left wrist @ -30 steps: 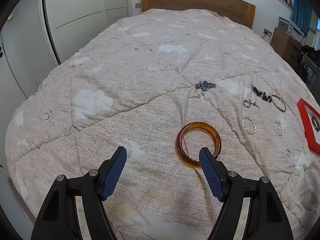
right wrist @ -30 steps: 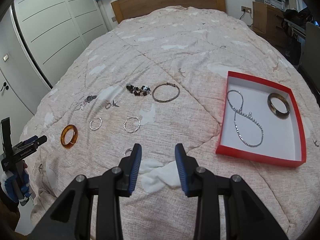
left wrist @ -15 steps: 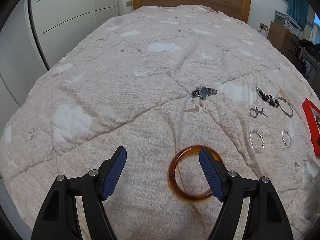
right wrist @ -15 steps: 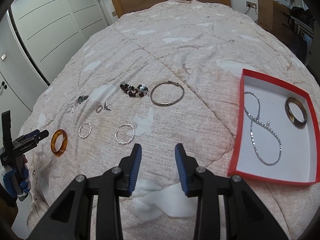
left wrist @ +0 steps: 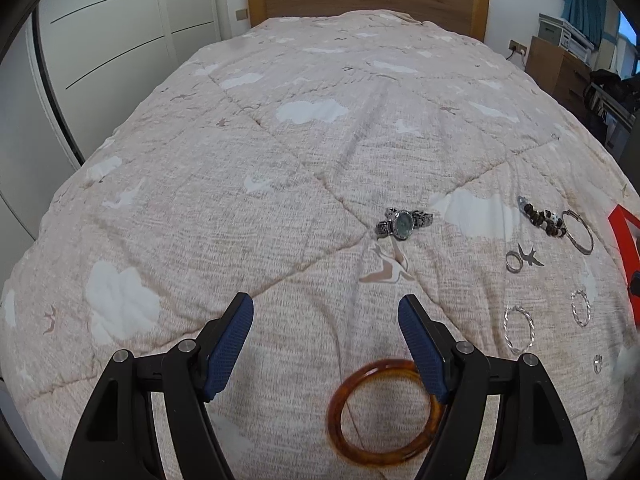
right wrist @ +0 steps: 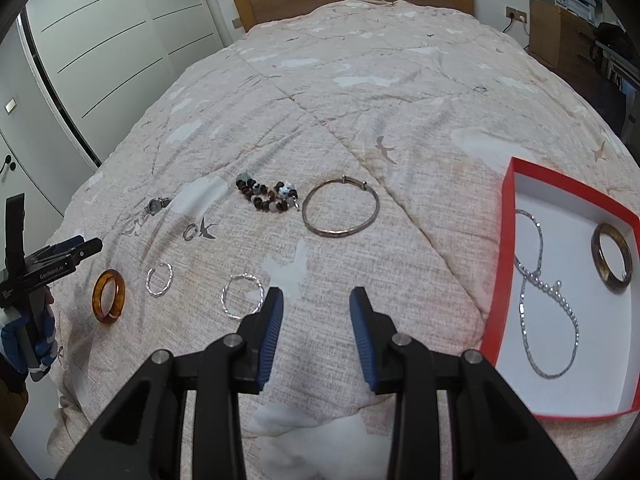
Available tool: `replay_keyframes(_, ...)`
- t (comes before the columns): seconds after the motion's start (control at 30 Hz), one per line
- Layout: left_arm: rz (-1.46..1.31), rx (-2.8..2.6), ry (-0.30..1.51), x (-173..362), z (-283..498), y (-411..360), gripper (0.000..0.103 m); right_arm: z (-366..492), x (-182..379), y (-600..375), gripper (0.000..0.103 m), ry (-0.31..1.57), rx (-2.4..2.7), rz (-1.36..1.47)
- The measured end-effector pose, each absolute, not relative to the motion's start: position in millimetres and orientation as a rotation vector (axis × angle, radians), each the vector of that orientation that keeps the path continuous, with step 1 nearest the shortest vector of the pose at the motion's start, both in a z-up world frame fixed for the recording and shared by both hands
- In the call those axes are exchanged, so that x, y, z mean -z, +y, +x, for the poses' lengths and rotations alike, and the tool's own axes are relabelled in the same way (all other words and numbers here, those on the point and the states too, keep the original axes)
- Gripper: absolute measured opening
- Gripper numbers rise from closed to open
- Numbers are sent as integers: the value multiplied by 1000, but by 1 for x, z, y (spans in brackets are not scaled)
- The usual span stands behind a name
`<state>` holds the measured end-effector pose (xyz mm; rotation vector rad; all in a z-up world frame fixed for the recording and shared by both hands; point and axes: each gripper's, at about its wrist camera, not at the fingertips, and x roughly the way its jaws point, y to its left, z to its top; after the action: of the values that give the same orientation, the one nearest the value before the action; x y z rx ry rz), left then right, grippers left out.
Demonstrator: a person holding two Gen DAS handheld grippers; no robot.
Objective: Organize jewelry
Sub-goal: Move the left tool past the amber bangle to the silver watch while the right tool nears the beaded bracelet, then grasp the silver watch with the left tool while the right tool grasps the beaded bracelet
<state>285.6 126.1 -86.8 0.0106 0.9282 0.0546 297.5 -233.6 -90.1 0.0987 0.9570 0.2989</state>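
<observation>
While both grippers' fingers [left wrist: 240, 332] stand apart, the glossy amber bangle [left wrist: 384, 412] lies flat.

A translucent amber resin bangle [left wrist: 386, 414] lies flat on the quilt at six o'clock of the left wrist view. A small silver wristwatch with a bluish dial [left wrist: 404, 223] lies at the centre, its band curled. At three o'clock lie a dark brown beaded bracelet with pale beads [left wrist: 544, 218], a thin silver metal bangle [left wrist: 578, 236] touching it, a small silver ring [left wrist: 513, 261], and two twisted silver hoops [left wrist: 519, 329] [left wrist: 580, 307]. In the right wrist view, a red cardboard box with white lining [right wrist: 508, 236] at three o'clock holds a silver chain necklace with pearls [right wrist: 550, 300], looped in a figure eight, and a dark brown bangle [right wrist: 612, 258] lying flat.
</observation>
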Motion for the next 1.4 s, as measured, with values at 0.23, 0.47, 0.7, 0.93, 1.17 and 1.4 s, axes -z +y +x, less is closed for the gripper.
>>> replay_keyframes(0.23,14,-41,928,88,305,125,74,316,90,-229,33,951,-309,65)
replay_keyframes(0.47,15,-6,924,87,319,118,74,329,93,-226,33,949,-318,47)
replay_keyframes(0.7,24,26,926,87,334,114,74,335,95,-222,33,952,-327,41)
replay_keyframes(0.93,17,47,930,89,348,112,74,342,97,-215,33,953,-342,37)
replay_keyframes(1.17,6,66,943,95,359,111,74,354,94,-203,33,942,-374,29)
replay_keyframes(1.4,-12,101,961,102,369,109,74,371,92,-188,33,929,-415,35)
